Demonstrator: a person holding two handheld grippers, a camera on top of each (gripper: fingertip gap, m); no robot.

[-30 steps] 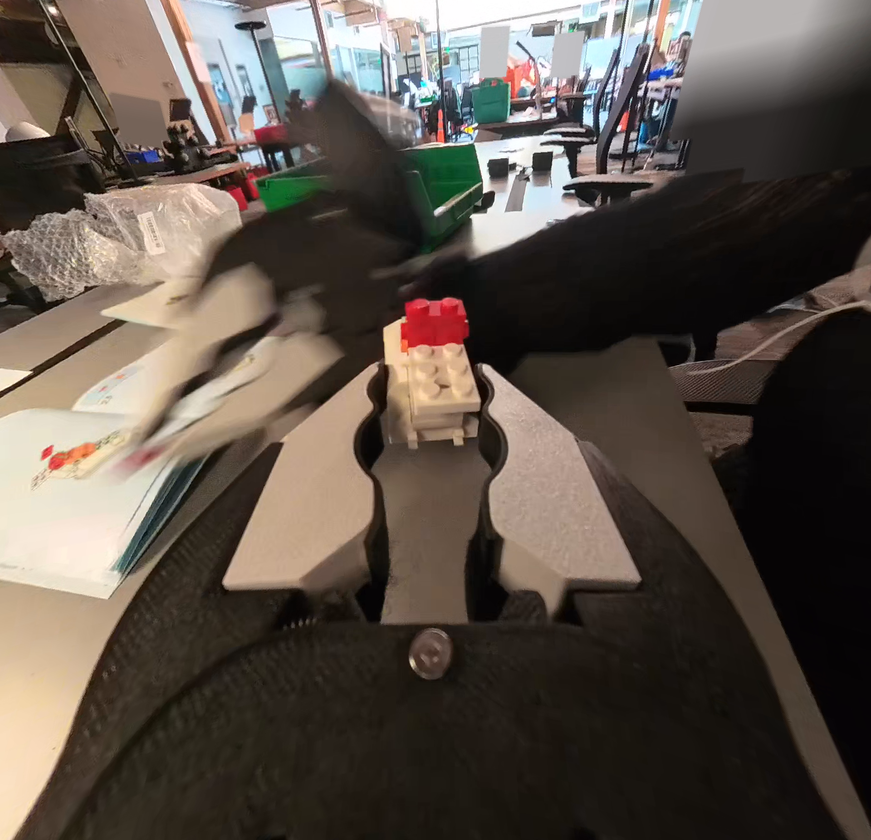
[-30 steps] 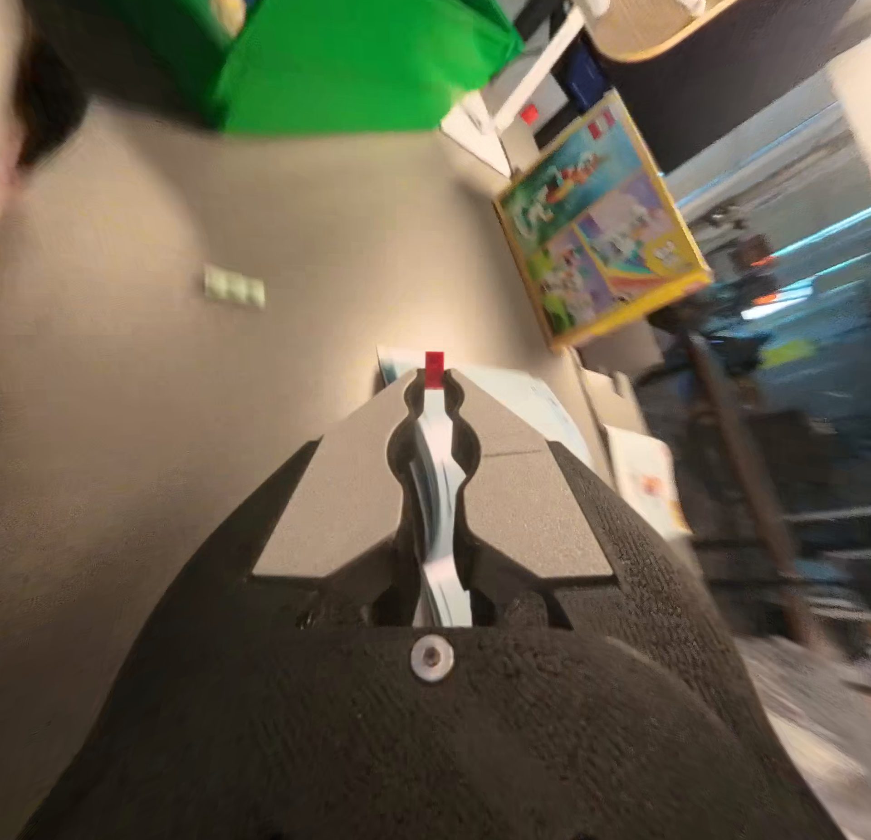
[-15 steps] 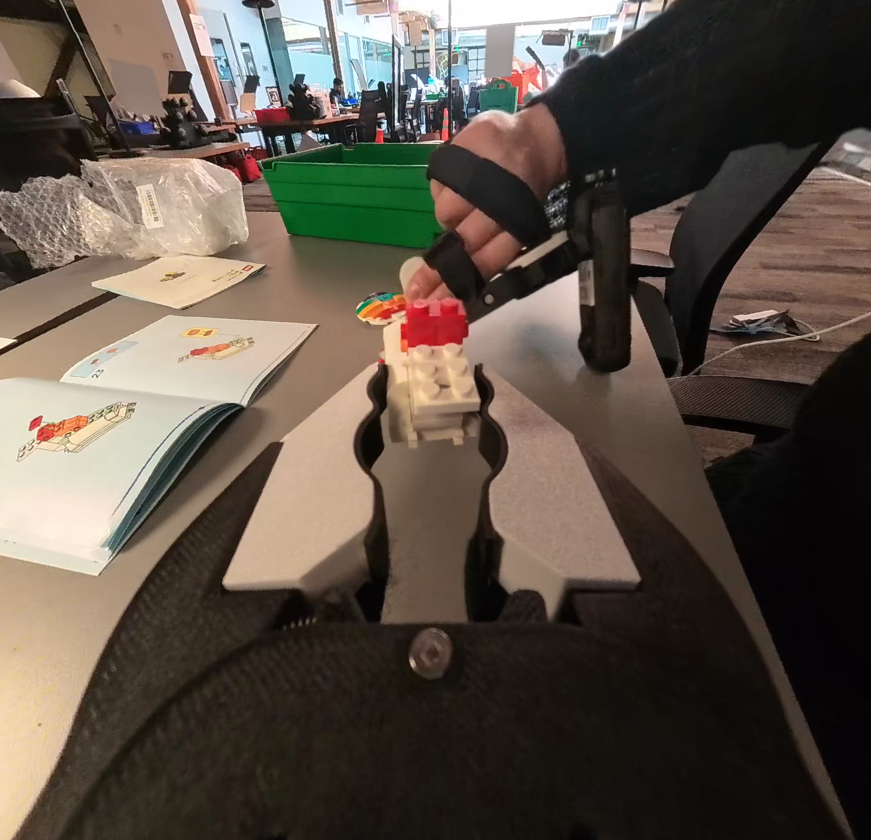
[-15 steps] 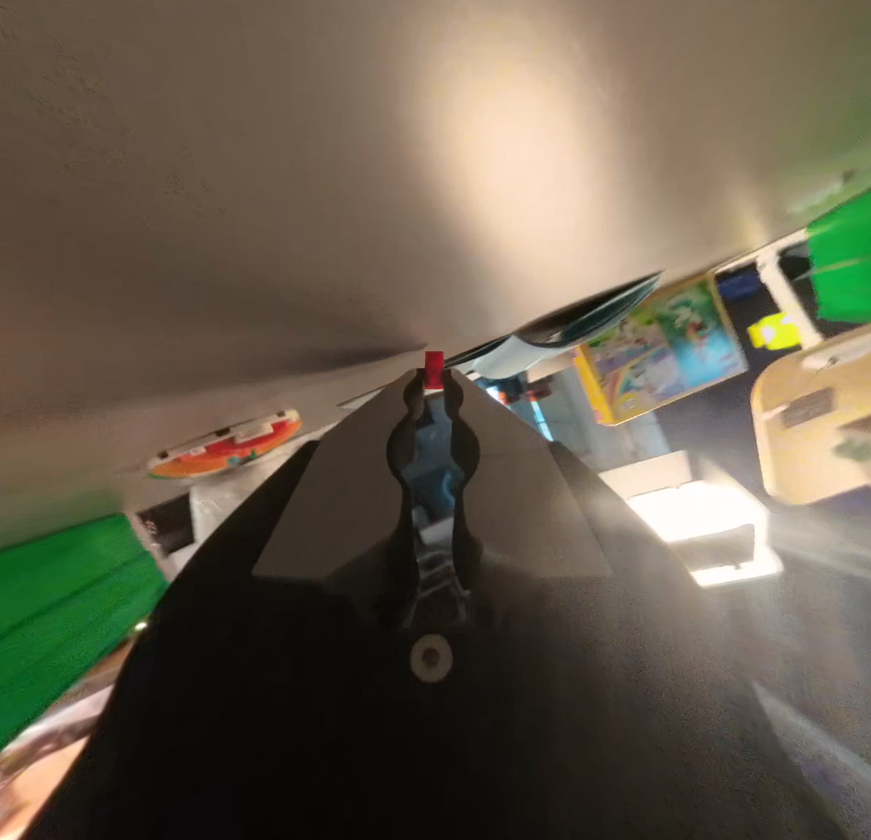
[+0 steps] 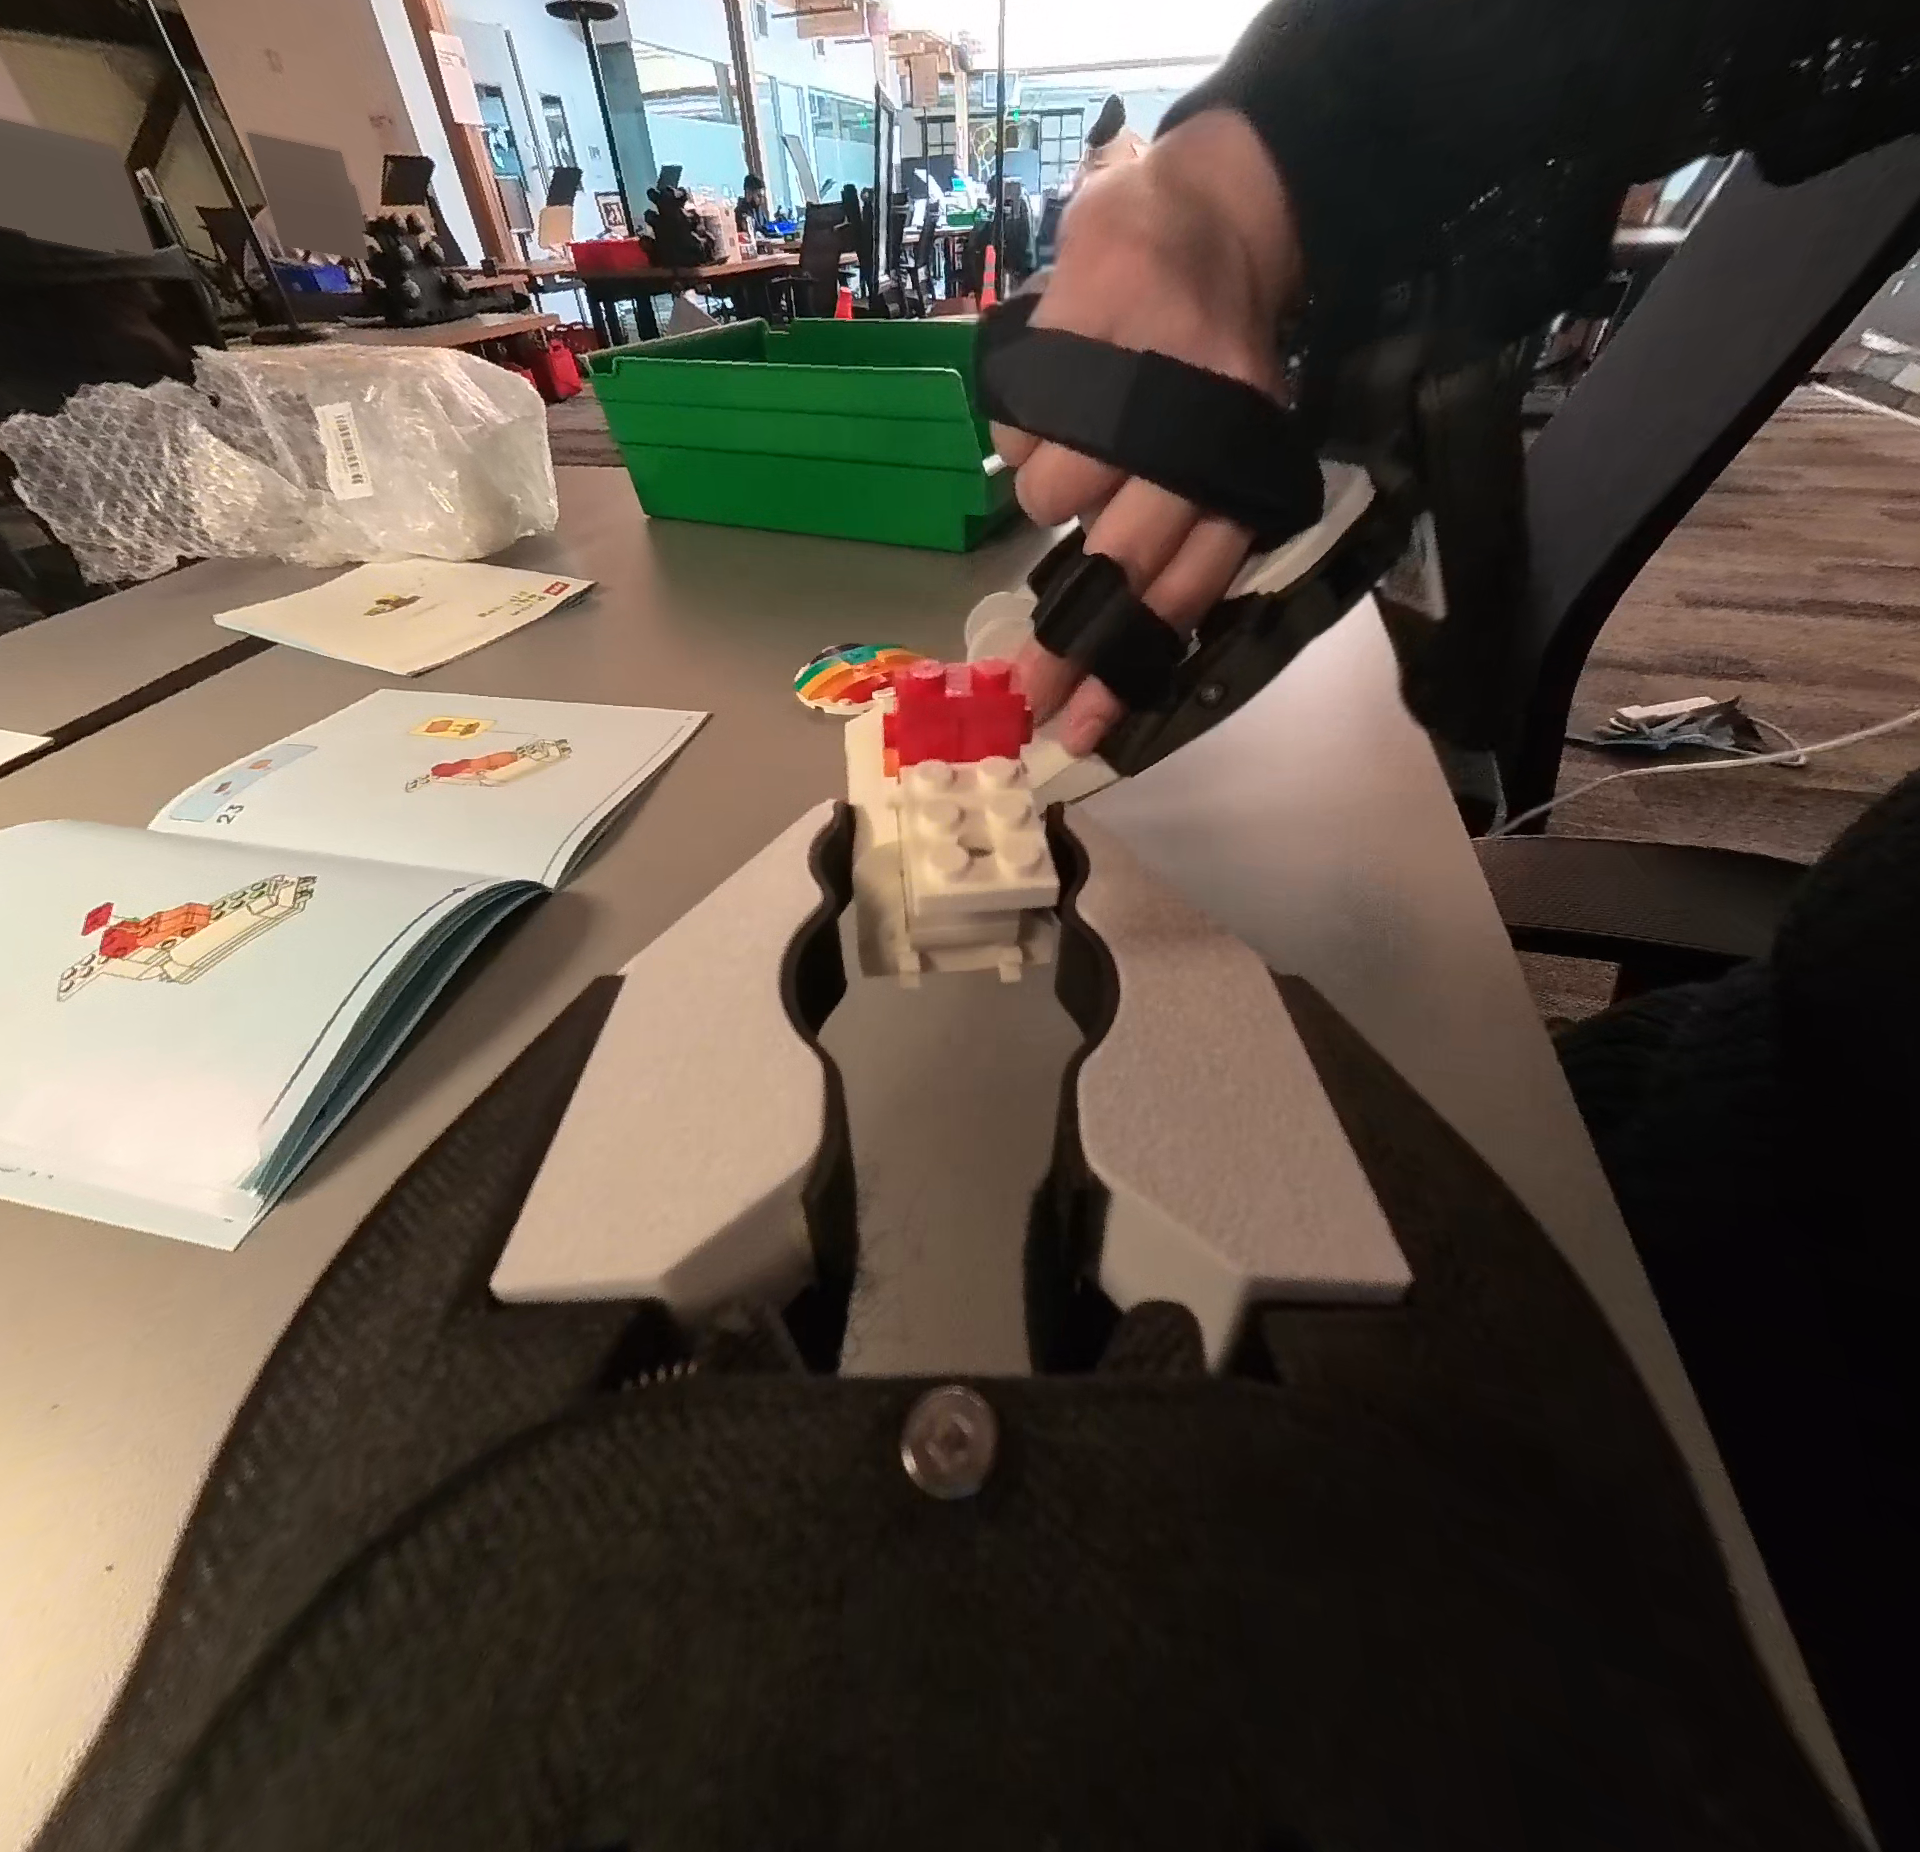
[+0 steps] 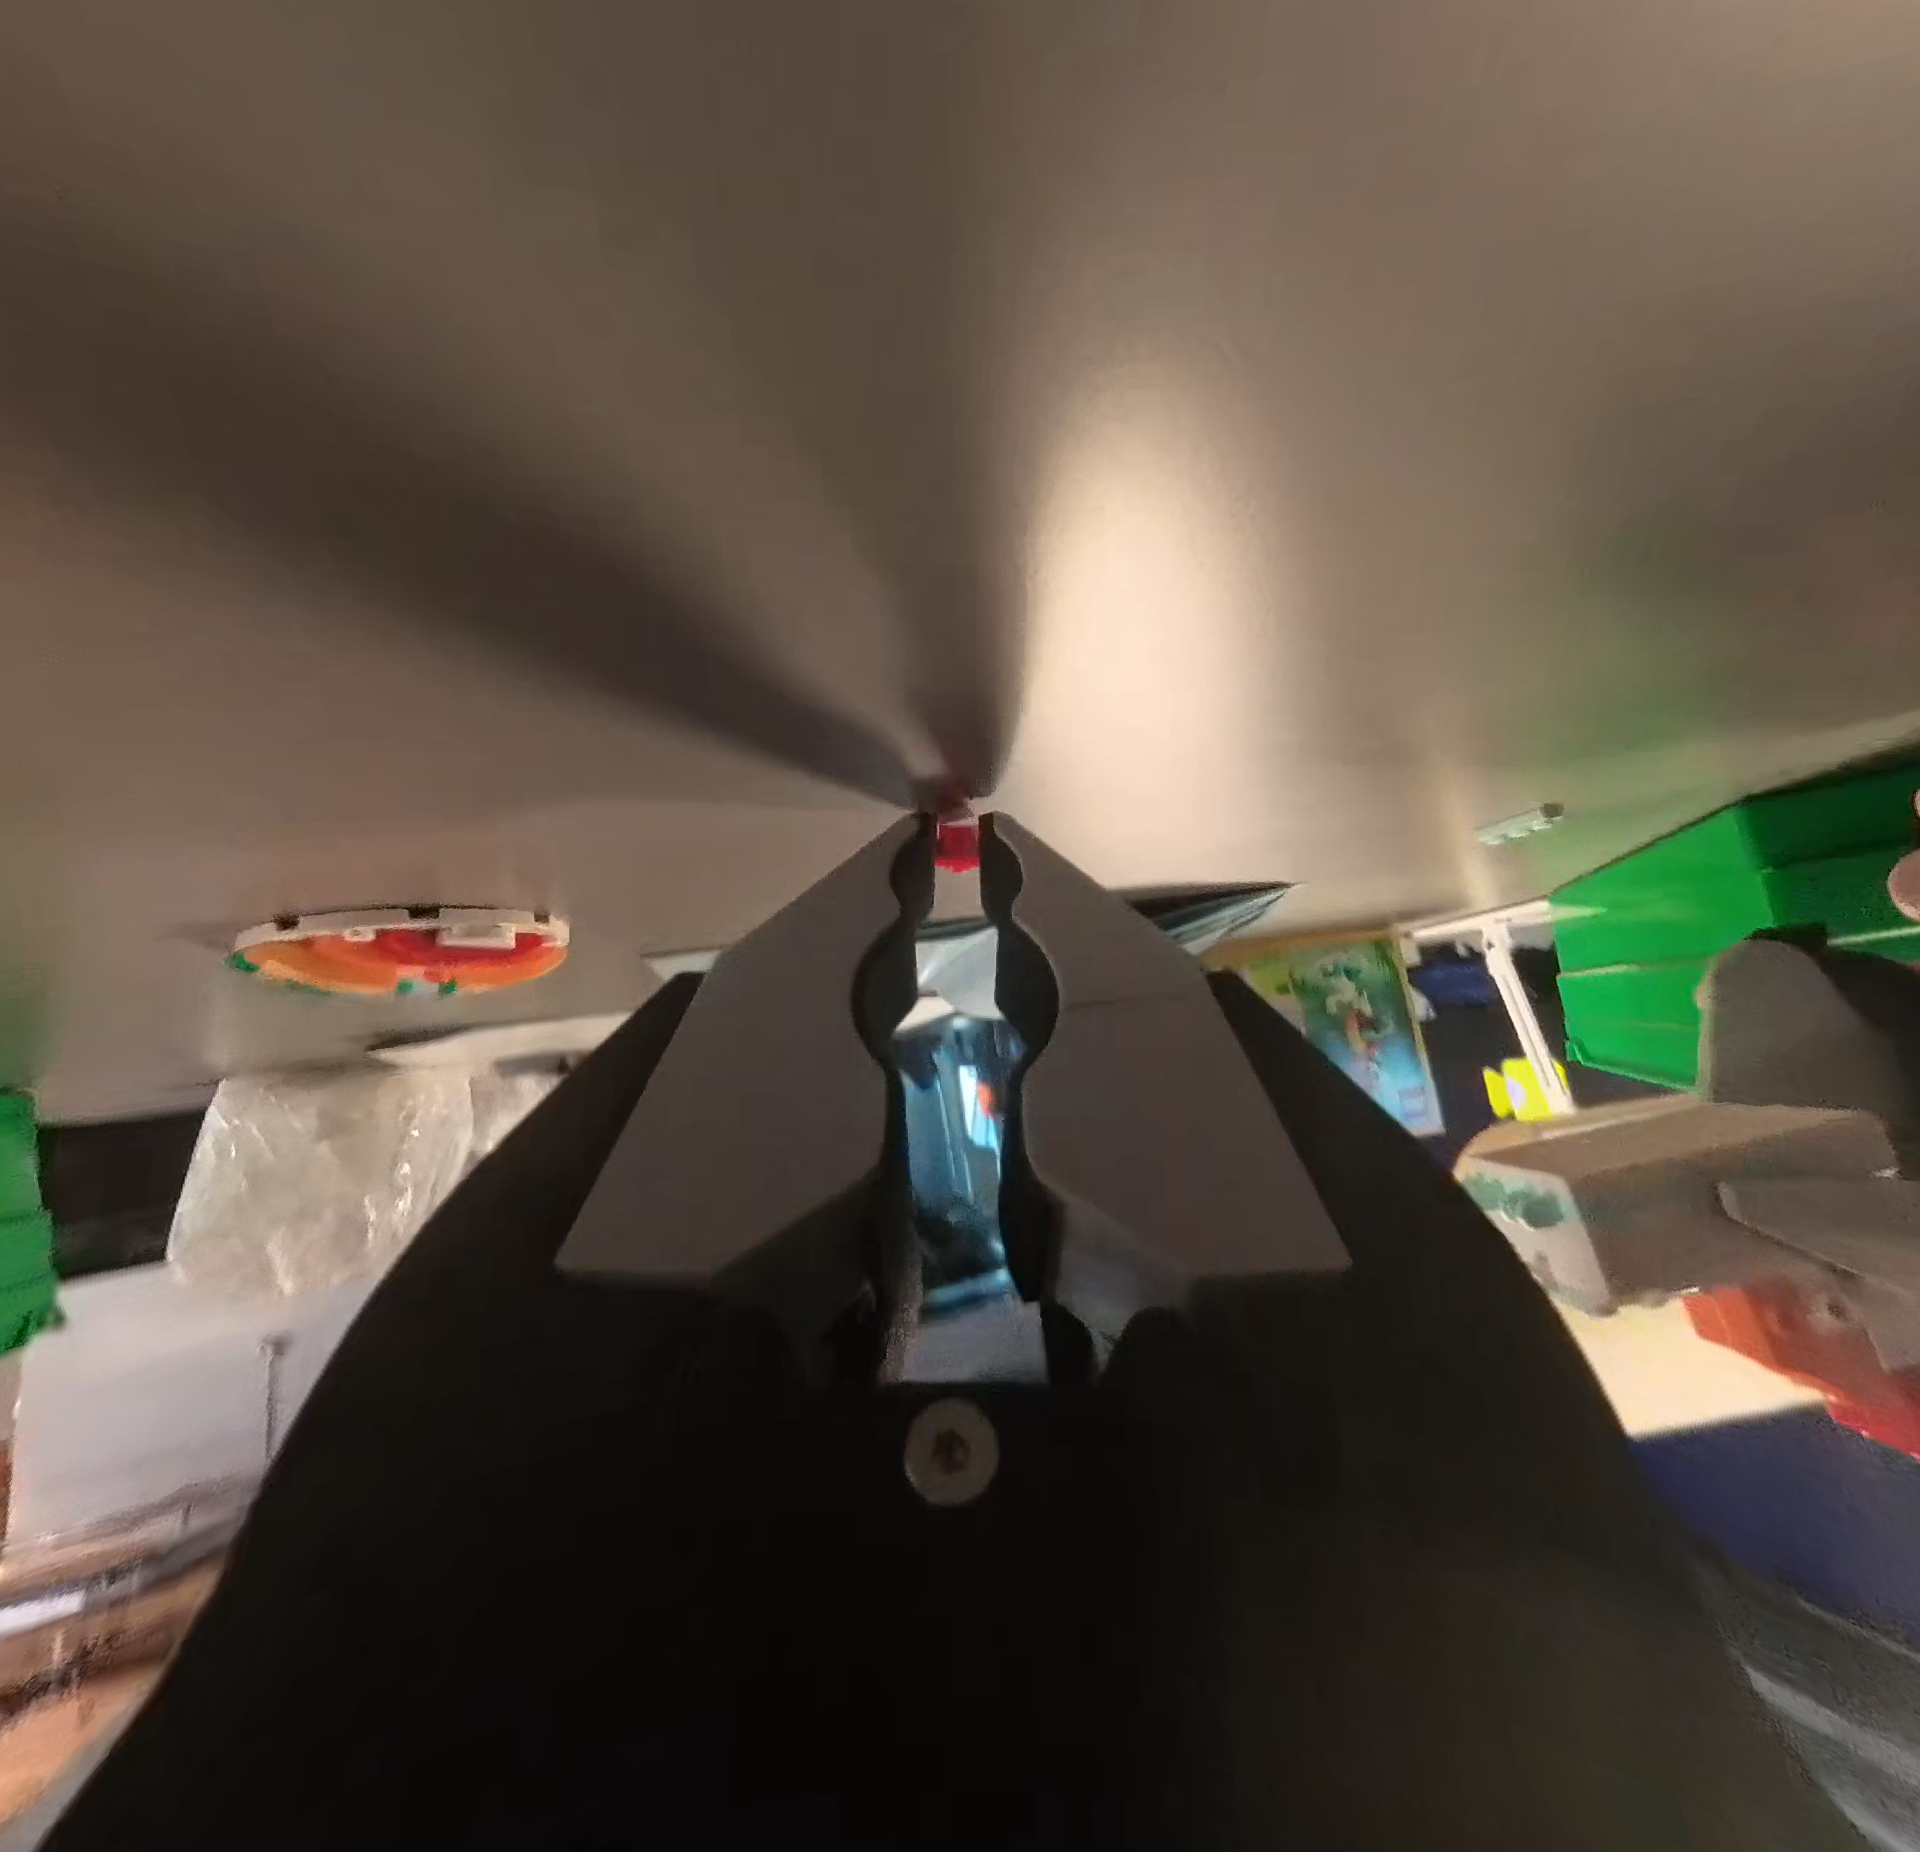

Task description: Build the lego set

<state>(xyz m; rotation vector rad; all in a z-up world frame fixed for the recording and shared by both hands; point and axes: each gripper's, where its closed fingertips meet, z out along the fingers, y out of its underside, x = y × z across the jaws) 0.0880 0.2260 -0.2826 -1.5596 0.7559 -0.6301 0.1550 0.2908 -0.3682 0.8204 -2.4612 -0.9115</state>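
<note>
My left gripper [image 5: 951, 867] has its jaws clamped on the white lego build [image 5: 961, 857], held just above the grey bench [image 5: 675, 597], red bricks [image 5: 958, 713] at its far end. My right gripper [image 6: 954, 834] pinches a tiny red piece [image 6: 954, 844] at its jaw tips, pointed down, tips close to the bench. To seat it well, I judge I should line studs squarely over the red bricks, then press straight. An open instruction booklet [image 5: 208, 961] lies left.
</note>
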